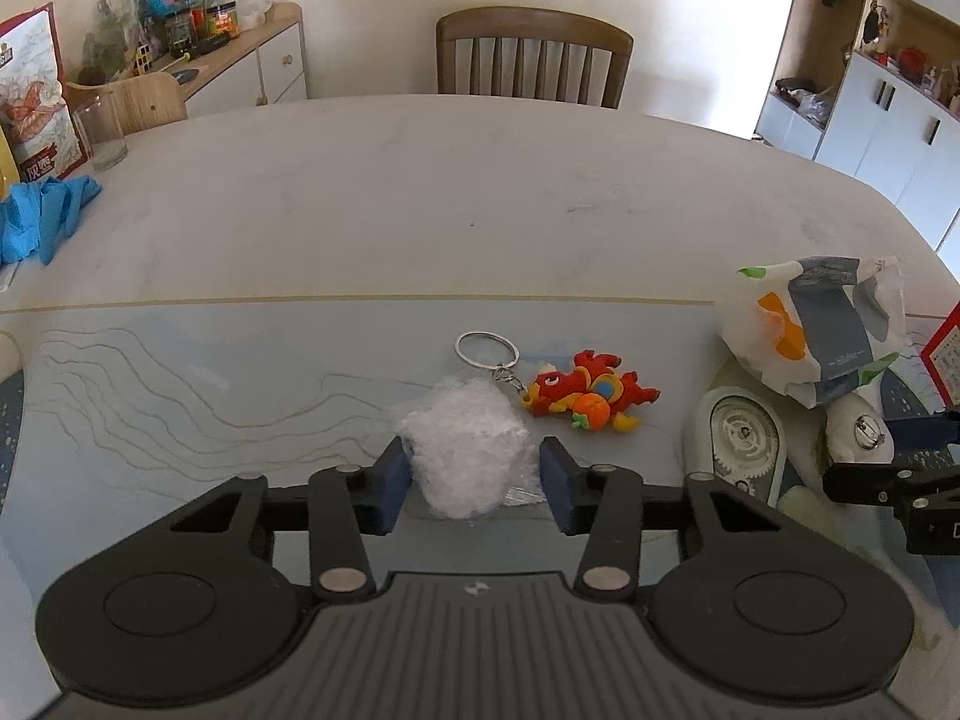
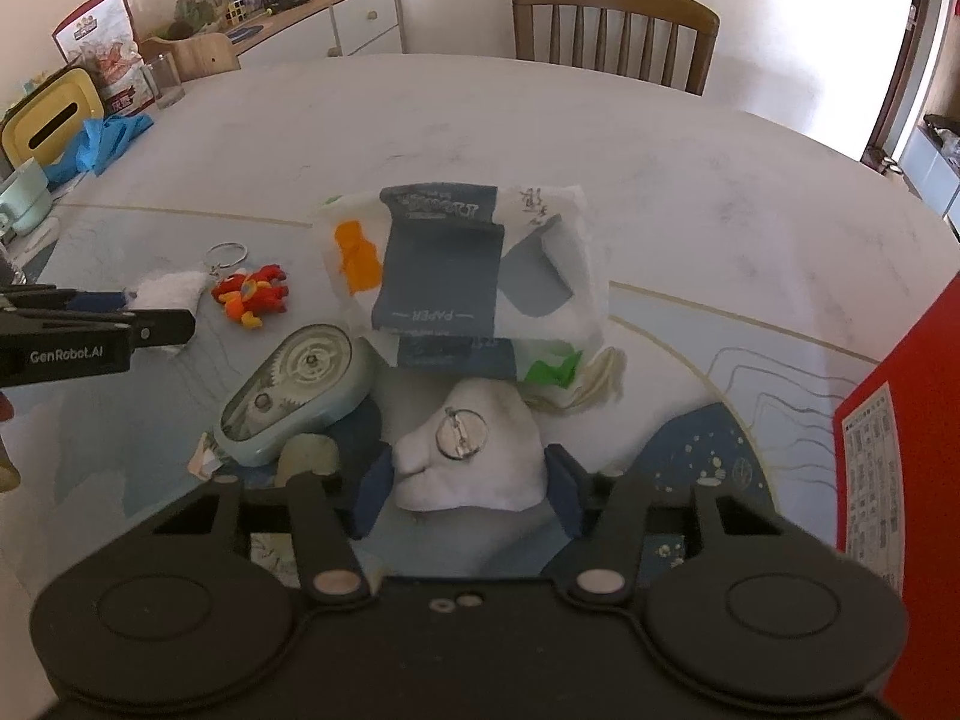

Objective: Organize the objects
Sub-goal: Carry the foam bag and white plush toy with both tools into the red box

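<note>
My left gripper [image 1: 474,468] is open with its pads on either side of a crumpled clear plastic wrapper [image 1: 465,447] on the blue mat; the left pad looks close to touching it. A red dragon keychain [image 1: 585,391] with a metal ring lies just beyond it to the right. My right gripper [image 2: 468,483] is open around a white plush piece with a round pin badge [image 2: 462,450]. A pale green correction tape dispenser [image 2: 294,396] lies to its left, and a tissue pack [image 2: 462,267] lies beyond it.
A red box [image 2: 900,438] stands at the right edge. Blue gloves [image 1: 42,216], a glass [image 1: 105,132], a yellow tissue box [image 2: 48,120] and a mint mug [image 2: 21,198] sit at the table's left. A wooden chair [image 1: 531,57] stands at the far side.
</note>
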